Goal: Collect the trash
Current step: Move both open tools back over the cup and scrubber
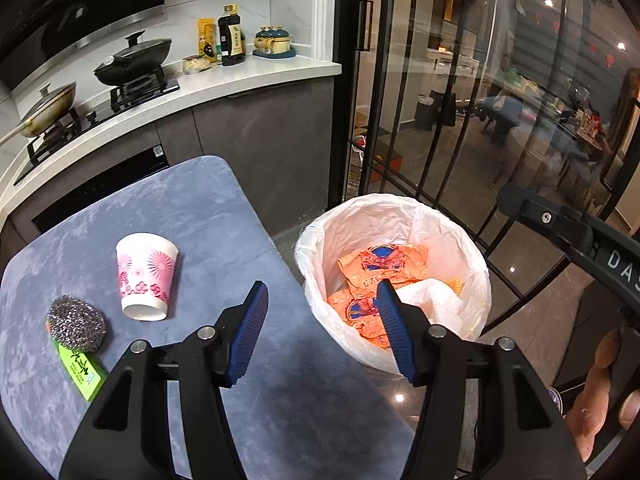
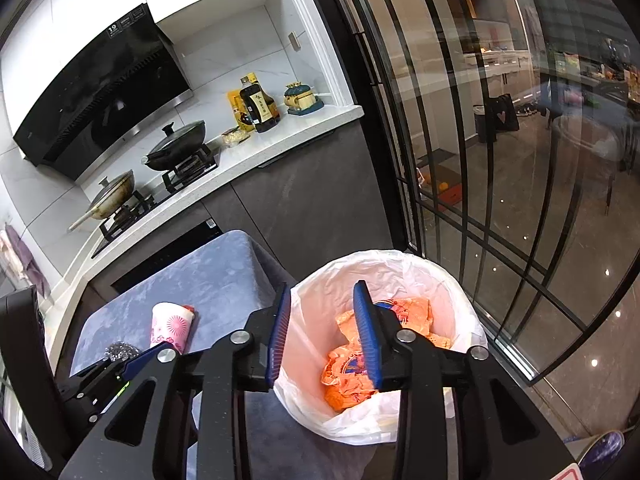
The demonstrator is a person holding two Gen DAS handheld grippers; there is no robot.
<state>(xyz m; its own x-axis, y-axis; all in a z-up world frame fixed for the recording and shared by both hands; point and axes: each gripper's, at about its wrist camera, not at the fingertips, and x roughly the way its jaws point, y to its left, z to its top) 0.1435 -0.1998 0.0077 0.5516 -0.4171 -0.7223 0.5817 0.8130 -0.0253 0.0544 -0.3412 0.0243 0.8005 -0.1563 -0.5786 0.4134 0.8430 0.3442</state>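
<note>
In the left wrist view, the left gripper (image 1: 322, 302) is held with its jaws parted and nothing between them, poised at the lower centre of the frame over the edge of the blue-covered table (image 1: 192, 204). At right of centre, a bin (image 1: 316, 240) lined with a white bag is seen to hold crumpled orange wrappers (image 1: 376, 264) and a wad of white paper (image 1: 432, 296). Left on the table, at centre left, are an upturned pink-patterned paper cup (image 1: 146, 276), a steel scourer (image 1: 76, 323) and a green packet (image 1: 84, 370) partly beneath it. In the right wrist view, the right gripper (image 2: 322, 306) is shown directly over the bin (image 2: 460, 292), its jaws likewise apart and empty, the orange wrappers (image 2: 348, 376) visible below. The cup (image 2: 172, 326) is seen at lower left. A drop into the bin appears just completed; the next move is judged to call for a reach back to the table, probably for the cup, whose thin wall would want a light grip.
</note>
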